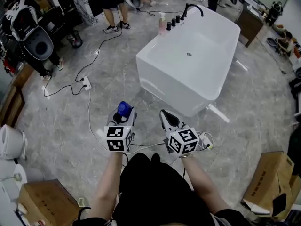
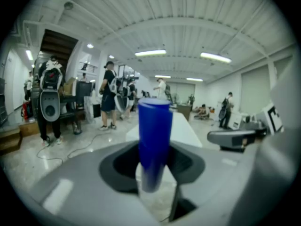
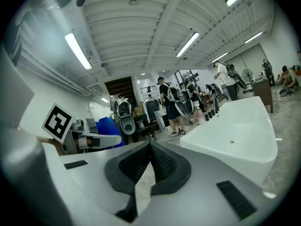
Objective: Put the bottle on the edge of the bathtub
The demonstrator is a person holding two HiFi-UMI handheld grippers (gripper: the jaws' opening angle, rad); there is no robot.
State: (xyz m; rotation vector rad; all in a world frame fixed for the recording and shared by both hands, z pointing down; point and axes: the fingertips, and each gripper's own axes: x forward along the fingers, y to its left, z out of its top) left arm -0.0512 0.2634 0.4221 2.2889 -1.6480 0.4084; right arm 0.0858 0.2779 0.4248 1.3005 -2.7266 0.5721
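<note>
The bottle (image 1: 123,108) is blue and stands upright between the jaws of my left gripper (image 1: 123,115), which is shut on it over the floor, short of the tub. In the left gripper view the bottle (image 2: 154,140) fills the middle, with the left gripper (image 2: 154,171) clamped on its lower part. The white bathtub (image 1: 155,51) stands ahead and to the right, and its near corner is a short way beyond both grippers. My right gripper (image 1: 166,116) hangs beside the left one, shut and empty. In its own view the right gripper (image 3: 151,150) has its pads pressed together, with the bathtub (image 3: 244,140) at right.
A pink bottle (image 1: 162,24), small dark bottles and a black tap (image 1: 192,9) sit on the tub's far rim. Cables and a power strip (image 1: 86,83) lie on the grey floor at left. Cardboard boxes (image 1: 275,182) stand at the lower right and lower left. People stand at the back.
</note>
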